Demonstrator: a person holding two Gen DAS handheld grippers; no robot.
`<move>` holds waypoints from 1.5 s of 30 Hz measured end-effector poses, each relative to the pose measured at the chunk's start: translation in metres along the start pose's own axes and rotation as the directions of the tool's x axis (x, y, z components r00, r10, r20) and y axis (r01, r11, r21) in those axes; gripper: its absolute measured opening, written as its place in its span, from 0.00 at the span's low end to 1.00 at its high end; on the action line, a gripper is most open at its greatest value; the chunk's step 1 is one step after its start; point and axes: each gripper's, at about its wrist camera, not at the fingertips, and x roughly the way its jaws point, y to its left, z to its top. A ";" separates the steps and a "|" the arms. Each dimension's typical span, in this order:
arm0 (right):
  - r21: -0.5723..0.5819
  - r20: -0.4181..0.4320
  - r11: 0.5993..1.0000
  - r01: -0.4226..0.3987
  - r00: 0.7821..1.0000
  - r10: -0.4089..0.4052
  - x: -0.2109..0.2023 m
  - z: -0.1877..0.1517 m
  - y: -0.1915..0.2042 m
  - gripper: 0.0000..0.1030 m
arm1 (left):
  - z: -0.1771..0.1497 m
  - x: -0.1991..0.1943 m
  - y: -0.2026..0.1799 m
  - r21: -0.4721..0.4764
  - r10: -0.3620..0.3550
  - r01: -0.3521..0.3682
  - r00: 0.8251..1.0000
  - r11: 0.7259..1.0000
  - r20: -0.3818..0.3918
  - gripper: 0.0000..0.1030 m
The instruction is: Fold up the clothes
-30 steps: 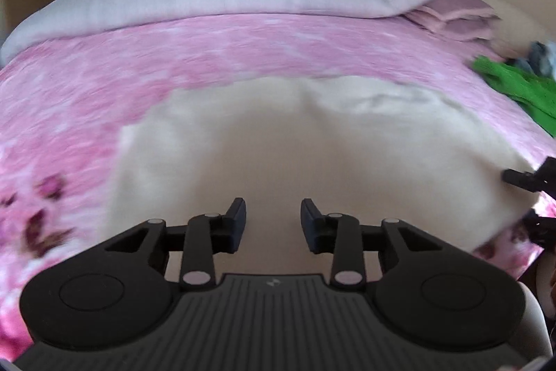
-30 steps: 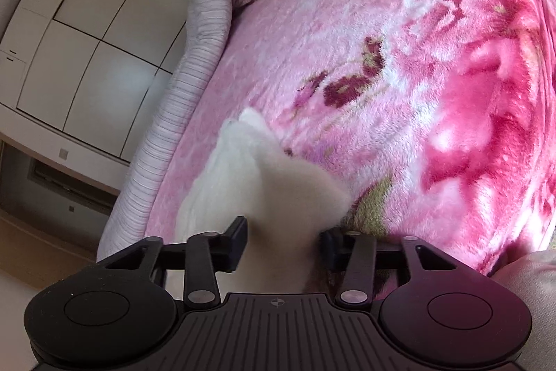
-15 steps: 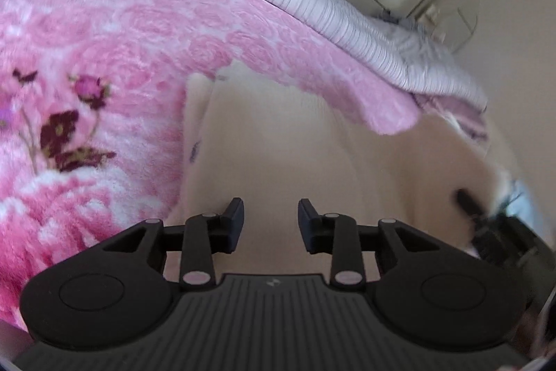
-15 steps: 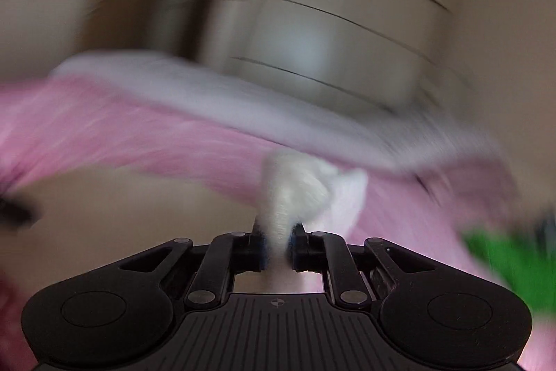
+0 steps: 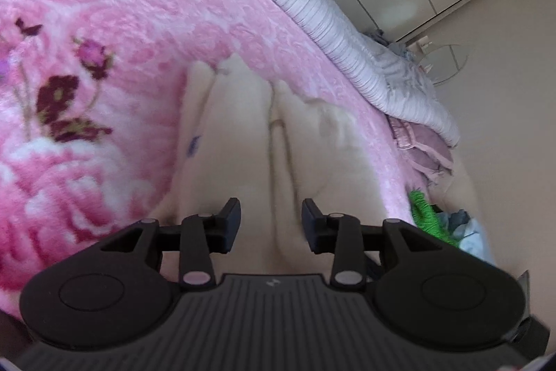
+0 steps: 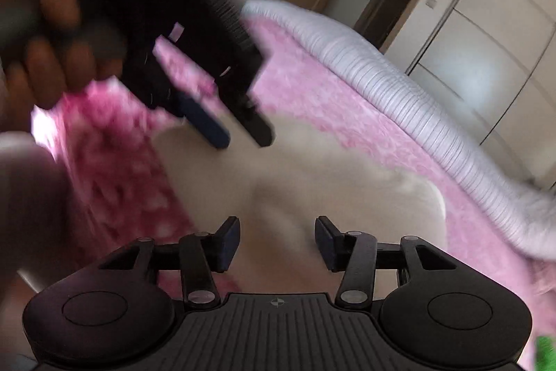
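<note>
A cream-white garment [image 5: 243, 145] lies on the pink floral bedspread [image 5: 104, 23], folded over itself with a seam down its middle. My left gripper [image 5: 271, 221] is open and empty just above its near part. My right gripper [image 6: 277, 240] is open and empty over the same garment [image 6: 312, 183]. The left gripper also shows in the right wrist view [image 6: 243, 131], blurred, held by a hand above the garment's left edge.
A striped lilac duvet roll [image 5: 330, 23] and pillows [image 5: 427, 148] lie along the far side of the bed. A green garment [image 5: 427, 218] lies at the right. White wardrobes [image 6: 486, 58] and a door stand beyond the bed.
My right gripper was shut on a bunch of white fabric half a second ago; it has let go and now stands open. The garment now lies folded over. Both views have swung.
</note>
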 end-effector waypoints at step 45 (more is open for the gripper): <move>0.695 -0.402 0.712 0.098 0.874 0.272 0.150 0.021 -0.189 0.31 | 0.091 0.047 0.057 -0.056 -0.067 0.061 0.992 0.997 -0.105 0.13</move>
